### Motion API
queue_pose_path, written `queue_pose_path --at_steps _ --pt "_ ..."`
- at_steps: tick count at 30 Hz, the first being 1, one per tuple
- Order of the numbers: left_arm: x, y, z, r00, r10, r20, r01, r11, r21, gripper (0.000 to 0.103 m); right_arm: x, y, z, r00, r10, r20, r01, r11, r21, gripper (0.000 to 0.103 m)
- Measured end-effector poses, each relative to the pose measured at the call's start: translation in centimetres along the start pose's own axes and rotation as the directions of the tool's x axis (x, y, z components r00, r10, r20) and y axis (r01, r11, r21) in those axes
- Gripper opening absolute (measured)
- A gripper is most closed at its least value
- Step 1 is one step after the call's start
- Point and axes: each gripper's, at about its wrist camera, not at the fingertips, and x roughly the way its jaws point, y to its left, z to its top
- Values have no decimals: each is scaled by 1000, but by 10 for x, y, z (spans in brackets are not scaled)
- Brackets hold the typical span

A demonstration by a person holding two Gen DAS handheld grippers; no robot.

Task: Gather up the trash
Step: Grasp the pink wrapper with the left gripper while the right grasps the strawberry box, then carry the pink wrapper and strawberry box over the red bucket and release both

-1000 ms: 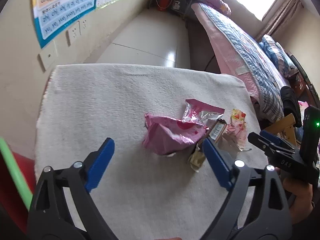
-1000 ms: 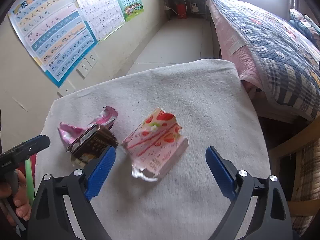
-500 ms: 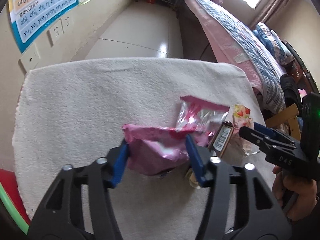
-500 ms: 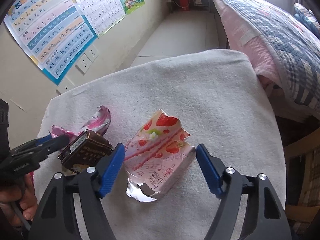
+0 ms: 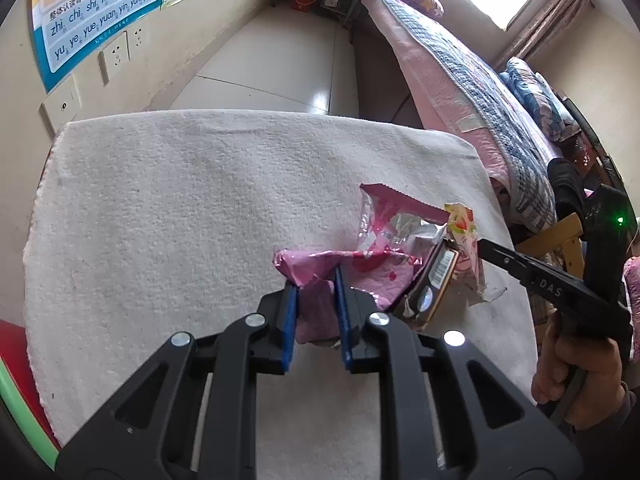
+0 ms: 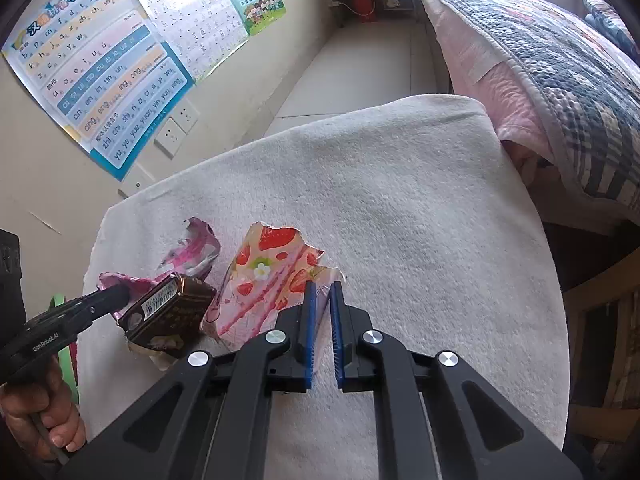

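1. Setting: bedroom, tiled floor, pale wall with pinyin posters and wall sockets; bed with blue-and-pink quilt along the right side.
2. Work surface: white fleecy cloth spread over a table, corners rounded.
3. Pink wrapper: crumpled foil, silver lining showing at the torn far end; lying right of centre on the cloth, in the left wrist view.
4. Left gripper: blue pads closed tight on the near fold of the pink wrapper, foil pinched between them.
5. Strawberry wrapper: pink-and-white pack printed with strawberries and a small flower, torn top edge, lying on the cloth just right of the brown pack.
6. Right gripper: pads drawn together on the right-hand edge of the strawberry wrapper, thin film caught between them.
7. Brown pack: dark packet with barcode label, tilted, wedged between the pink wrapper and the strawberry wrapper, touching both.
8. Green hoop: curved green rim with red inside, at the lower left edge beside the cloth; nature not determinable.
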Motion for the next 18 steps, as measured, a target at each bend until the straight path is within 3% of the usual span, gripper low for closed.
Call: queue_pose_path --at_steps 6,7,9,10,16,18 --pt "-11 0 -4 999 26 19 -26 999 18 16 -5 0 -4 1000 9 5 -10 1000 18 13" --pt "-12 0 -4 999 28 22 -29 999 20 16 -4 0 -4 1000 9 -1 -9 1000 22 17" --pt "-15 1 -5 999 29 26 -30 999 17 16 0 1 -4 1000 18 -16 -18 999 29 48" --pt "-16 3 -6 999 29 26 -29 1000 11 16 2 1 -4 1000 22 -18 -21 999 34 50" --pt "-20 5 -9 999 24 29 -24 1000 6 16 11 3 0 998 66 -26 -64 995 80 48" --pt "-21 6 -10 999 21 32 -21 1000 5 16 13 1 1 995 98 -31 -95 990 108 37"
